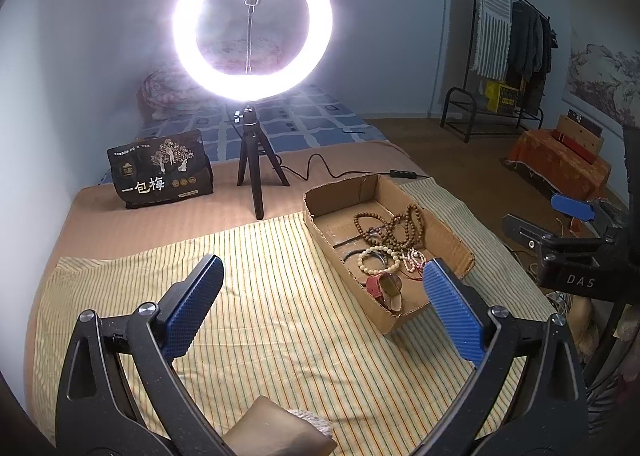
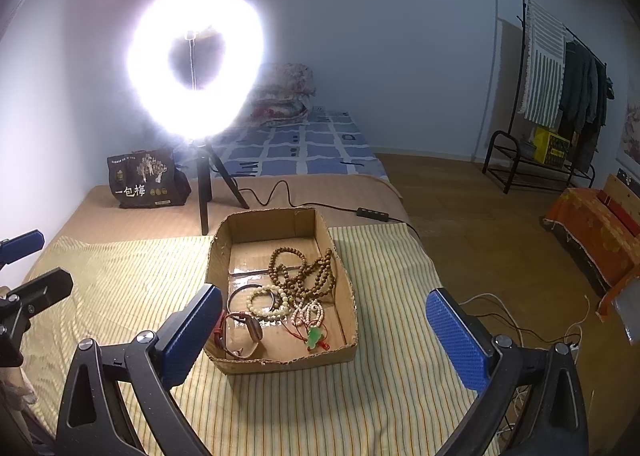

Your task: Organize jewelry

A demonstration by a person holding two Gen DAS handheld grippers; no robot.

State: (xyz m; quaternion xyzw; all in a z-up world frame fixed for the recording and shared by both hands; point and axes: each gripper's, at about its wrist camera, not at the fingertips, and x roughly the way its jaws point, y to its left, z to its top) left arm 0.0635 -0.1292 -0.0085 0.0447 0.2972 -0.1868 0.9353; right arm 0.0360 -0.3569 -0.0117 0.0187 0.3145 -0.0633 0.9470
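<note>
An open cardboard box lies on the striped cloth. In it lie a long string of brown wooden beads, a cream bead bracelet, a pink-white bead string with a green pendant, a dark bangle and a red-strapped watch. My left gripper is open and empty, left of the box. My right gripper is open and empty, just before the box's near end.
A lit ring light on a black tripod stands behind the box, its cable trailing right. A black snack bag stands at the back left. The bed's right edge drops to a wooden floor.
</note>
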